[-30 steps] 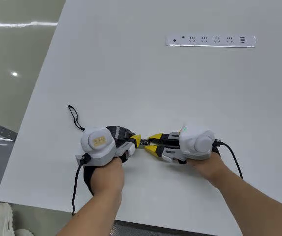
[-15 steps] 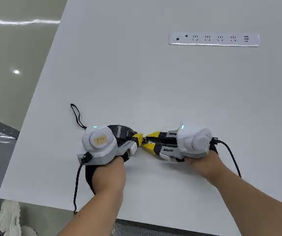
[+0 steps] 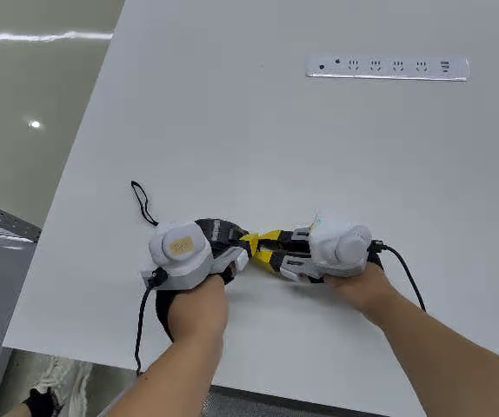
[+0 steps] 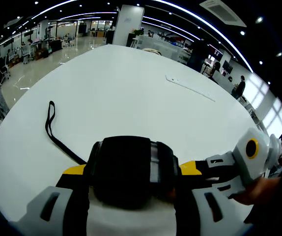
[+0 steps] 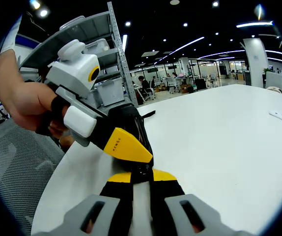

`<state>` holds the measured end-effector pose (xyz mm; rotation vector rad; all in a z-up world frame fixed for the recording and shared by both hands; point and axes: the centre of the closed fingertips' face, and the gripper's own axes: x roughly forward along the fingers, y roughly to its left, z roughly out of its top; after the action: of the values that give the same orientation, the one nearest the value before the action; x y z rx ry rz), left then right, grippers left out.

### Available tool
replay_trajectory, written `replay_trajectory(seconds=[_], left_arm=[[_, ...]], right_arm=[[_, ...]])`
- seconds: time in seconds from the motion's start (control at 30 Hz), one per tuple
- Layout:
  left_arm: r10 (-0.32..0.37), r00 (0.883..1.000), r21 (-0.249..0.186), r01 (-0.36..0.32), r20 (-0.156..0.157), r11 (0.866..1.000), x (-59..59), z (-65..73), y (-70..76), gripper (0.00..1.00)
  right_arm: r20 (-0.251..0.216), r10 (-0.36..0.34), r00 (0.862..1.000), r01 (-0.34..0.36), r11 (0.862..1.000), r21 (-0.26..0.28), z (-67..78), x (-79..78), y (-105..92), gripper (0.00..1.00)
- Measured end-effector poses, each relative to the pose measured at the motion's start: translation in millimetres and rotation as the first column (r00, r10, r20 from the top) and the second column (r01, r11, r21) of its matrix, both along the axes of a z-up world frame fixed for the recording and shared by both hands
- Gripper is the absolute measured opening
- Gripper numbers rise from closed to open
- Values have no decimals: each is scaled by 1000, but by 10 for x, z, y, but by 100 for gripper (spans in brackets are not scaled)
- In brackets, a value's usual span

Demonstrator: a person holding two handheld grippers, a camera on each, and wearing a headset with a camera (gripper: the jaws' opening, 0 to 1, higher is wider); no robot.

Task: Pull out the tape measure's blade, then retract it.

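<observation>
Black tape measure (image 4: 131, 167), clamped in the left gripper (image 3: 236, 248), is mostly hidden. Right gripper (image 5: 140, 173) is pinched narrow at its mouth, blade unclear. The surface's (image 3: 319, 156) near edge is close.

A wide, plain white table (image 3: 232, 113) seen from above. A long white power strip (image 3: 387, 68) lies flat near its far edge, well apart from everything else. Nearer the front left, a thin black wrist strap (image 3: 143, 201) rests looped on the surface.
</observation>
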<state>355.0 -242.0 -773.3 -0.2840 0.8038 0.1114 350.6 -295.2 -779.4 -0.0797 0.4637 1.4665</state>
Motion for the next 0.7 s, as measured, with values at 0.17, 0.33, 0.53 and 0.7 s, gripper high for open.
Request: replay_trajectory(seconds=[0.17, 0.33, 0.53, 0.7], left_arm=[[2, 1000, -4, -2, 4, 1000, 2, 3, 0, 69], [0, 1000, -5, 0, 3, 1000, 2, 3, 2, 69], [-3, 1000, -3, 3, 3, 1000, -1, 2, 0, 69], [1, 1000, -2, -1, 5, 1000, 2, 6, -1, 69]], right_arm=[[7, 1, 1000, -1, 1000, -1, 3, 3, 25, 11], [-4, 3, 1000, -3, 1000, 0, 3, 0, 23, 11], [5, 4, 1000, -4, 1000, -1, 4, -4, 22, 11], [4, -1, 1000, 1, 1000, 1, 8, -6, 22, 12]])
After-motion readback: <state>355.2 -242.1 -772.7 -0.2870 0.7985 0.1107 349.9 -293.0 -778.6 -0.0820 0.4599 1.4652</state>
